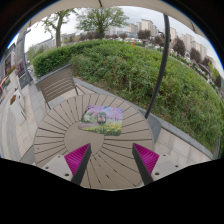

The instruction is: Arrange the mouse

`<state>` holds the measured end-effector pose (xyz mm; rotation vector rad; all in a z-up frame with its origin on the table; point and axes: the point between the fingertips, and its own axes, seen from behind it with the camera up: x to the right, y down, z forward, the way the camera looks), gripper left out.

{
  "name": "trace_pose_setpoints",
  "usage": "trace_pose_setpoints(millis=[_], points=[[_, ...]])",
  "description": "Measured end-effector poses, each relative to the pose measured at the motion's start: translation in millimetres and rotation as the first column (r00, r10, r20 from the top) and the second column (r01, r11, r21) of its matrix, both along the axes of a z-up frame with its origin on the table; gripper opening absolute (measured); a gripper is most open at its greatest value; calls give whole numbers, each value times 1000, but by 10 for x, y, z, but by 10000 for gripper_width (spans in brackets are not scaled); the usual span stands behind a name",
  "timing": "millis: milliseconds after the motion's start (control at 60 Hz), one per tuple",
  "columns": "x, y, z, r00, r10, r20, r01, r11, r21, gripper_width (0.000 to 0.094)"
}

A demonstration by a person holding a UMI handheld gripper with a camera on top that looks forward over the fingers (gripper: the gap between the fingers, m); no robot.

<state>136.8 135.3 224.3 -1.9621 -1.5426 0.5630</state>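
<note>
One mouse: small dark lump (101,117) on the mat, hard to make out clearly
Mat: pale printed rectangle (104,121) at the middle of the tabletop
Tabletop: round, slatted wood (60,135), outdoors on a terrace
Hand-held gripper: (111,158) short of the mat, above the near slats, nothing between the fingers
Fingers: spread wide apart, magenta pads (77,157) facing inward, gap far broader than the mouse
Mouse from gripper: beyond the fingertips, roughly in line with the gap, slightly toward the left finger
Chair: wooden (55,82), on the far left side of the tabletop from the mat
Hedge: green (130,65), past the tabletop's far rim
Handling, by judgement: light, rigid plastic shell, smooth and rounded, likely to slip if pinched high
Hold, by judgement: across the two long flanks, low near the base, pads flat on the sides
Caution: mat may drag along if the mouse is pushed rather than lifted
</note>
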Motion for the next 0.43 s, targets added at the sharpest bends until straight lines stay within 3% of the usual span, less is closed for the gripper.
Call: trace_pose_setpoints(millis=[283,433], points=[[543,-14,149,1000,-2,-18,2,1000,1,849],[573,-258,205,998,46,-41,-48,998,-41,849]])
